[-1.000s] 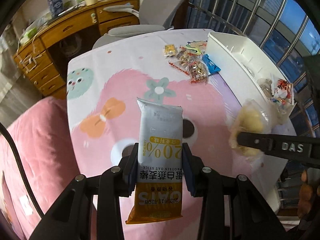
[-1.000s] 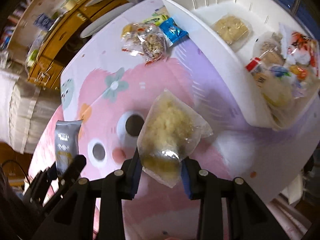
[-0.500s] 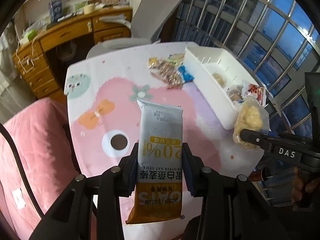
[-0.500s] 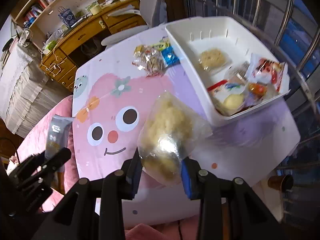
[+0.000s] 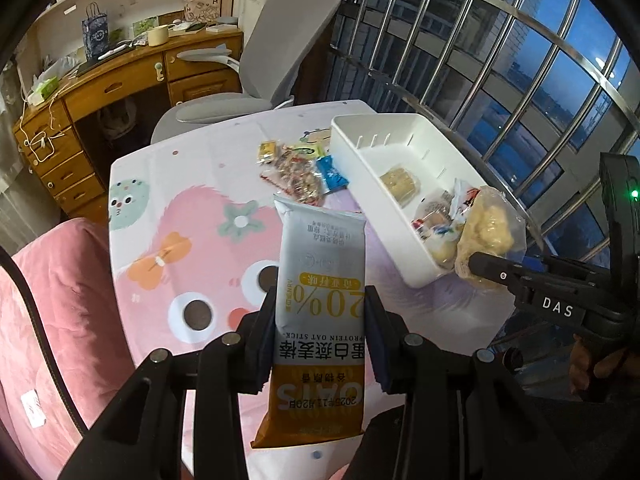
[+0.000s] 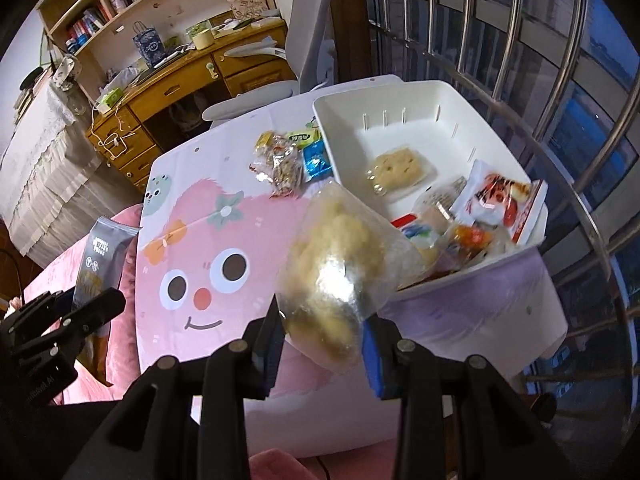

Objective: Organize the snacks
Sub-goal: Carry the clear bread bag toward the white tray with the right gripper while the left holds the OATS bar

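Note:
My left gripper [image 5: 320, 336] is shut on a grey and orange oat bar wrapper [image 5: 320, 280], held high above the table [image 5: 180, 184]. My right gripper [image 6: 322, 340] is shut on a clear bag of pale yellow puffed snack [image 6: 336, 264]; the same bag [image 5: 486, 228] shows at the right of the left wrist view, near the bin's near end. The white bin [image 6: 404, 108] stands on the table's right side with several snack packs in it. A small pile of loose snacks [image 5: 300, 168] lies beside the bin's far left corner.
The table wears a pink cartoon-face cloth [image 6: 208, 264]. A pink cushioned seat [image 5: 52, 320] lies to the left. A grey office chair [image 5: 272, 64] and a wooden desk [image 5: 120, 80] stand behind the table. Metal window bars [image 6: 520, 40] run along the right.
Both grippers have risen and pulled back with their packs, so the table and bin look smaller and farther. The right gripper has rolled somewhat. Neither grip has changed.

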Motion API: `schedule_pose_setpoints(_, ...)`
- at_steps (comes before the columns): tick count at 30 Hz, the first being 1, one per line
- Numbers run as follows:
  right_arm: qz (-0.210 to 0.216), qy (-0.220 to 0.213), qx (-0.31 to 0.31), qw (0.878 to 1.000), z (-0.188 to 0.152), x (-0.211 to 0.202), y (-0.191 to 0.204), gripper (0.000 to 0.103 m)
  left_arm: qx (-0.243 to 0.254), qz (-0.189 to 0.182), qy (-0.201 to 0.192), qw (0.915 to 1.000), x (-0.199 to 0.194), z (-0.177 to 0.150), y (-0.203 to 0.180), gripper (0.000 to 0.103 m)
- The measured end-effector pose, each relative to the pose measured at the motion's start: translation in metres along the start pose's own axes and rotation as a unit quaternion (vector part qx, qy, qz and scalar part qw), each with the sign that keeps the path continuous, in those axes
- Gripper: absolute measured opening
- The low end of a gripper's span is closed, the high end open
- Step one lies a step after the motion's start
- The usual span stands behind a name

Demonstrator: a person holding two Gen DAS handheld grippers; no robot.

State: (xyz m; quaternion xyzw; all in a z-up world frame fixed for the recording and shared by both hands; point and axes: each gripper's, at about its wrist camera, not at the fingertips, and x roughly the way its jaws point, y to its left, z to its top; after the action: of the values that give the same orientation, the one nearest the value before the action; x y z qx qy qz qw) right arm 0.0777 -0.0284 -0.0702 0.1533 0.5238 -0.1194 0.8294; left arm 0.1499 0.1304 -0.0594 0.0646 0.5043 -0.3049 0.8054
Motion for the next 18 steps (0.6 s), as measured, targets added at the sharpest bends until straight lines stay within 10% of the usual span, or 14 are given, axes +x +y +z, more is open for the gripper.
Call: schedule_pose_setpoints(18,0.077,-0.005,-0.112,0.991,0.061,0.013,-0.106,0.034,-0.060,0.018,0.001,0.9980,0.066,0.069,-0.128,0.038)
